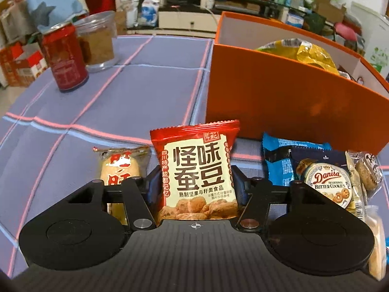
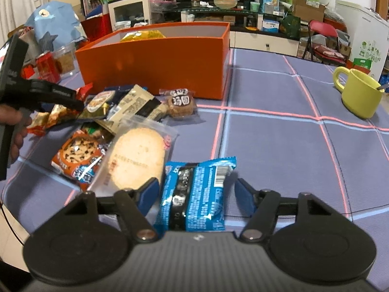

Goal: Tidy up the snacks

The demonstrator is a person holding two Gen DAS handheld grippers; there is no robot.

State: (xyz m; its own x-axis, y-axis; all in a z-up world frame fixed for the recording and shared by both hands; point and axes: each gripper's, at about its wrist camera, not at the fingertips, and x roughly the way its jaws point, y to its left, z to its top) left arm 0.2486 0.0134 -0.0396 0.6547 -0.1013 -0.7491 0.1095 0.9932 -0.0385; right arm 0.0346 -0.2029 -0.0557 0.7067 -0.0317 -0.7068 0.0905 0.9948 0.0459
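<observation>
Snacks point(image 2: 131, 131) litter purple checked tablecloth point(image 2: 279, 141) before cluttered shelves point(image 2: 218, 7).

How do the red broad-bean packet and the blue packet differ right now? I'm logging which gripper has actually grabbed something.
The red broad-bean packet stands upright, pinched between the left gripper's fingers. The blue packet lies between the right gripper's fingers, with a visible gap at the right finger, so it looks ungrabbed. The red one shows its printed front; the blue one shows a barcode. Both are small sealed snack packets outside the orange box.
</observation>
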